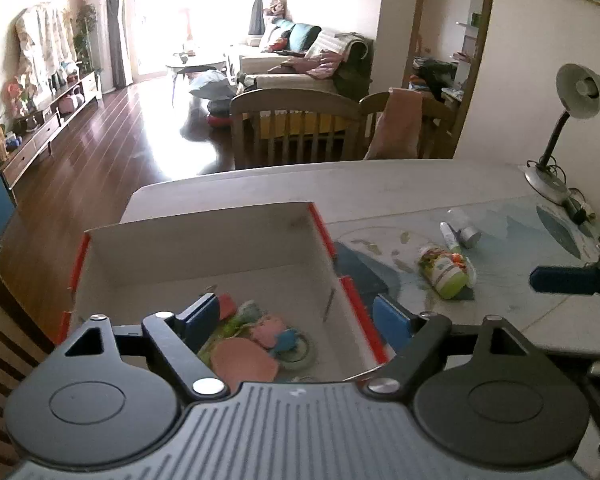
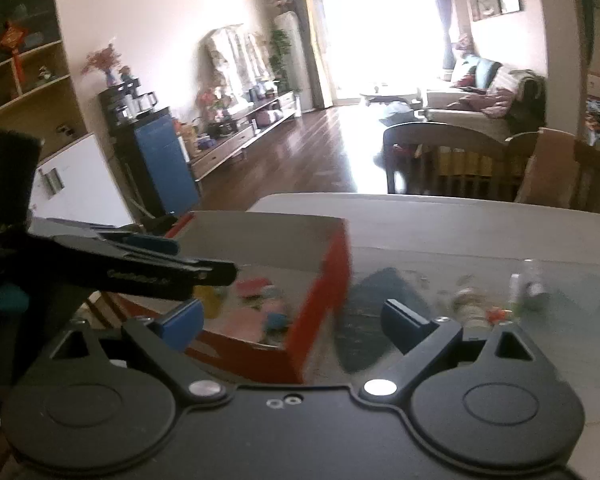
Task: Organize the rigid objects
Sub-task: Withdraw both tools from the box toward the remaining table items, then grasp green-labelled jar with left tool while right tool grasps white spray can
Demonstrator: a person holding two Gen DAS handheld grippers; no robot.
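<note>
A cardboard box point(image 1: 204, 240) with red edges stands on the table, holding pink, blue and green toys point(image 1: 260, 336). My left gripper point(image 1: 296, 318) hovers open over the box's near right part, with nothing between its blue pads. To the right of the box lie a green bottle point(image 1: 446, 274), a white and green tube point(image 1: 450, 236) and a small silver-capped bottle point(image 1: 466, 232). In the right wrist view my right gripper point(image 2: 294, 318) is open and empty above the box's red corner point(image 2: 324, 288). The left gripper point(image 2: 160, 268) shows at its left.
A desk lamp point(image 1: 576, 92) stands at the table's far right corner with cables at its base. Two wooden chairs point(image 1: 296, 120) sit behind the far edge, another chair point(image 1: 4, 320) at the near left. A dark blue mat point(image 1: 360, 272) lies beside the box.
</note>
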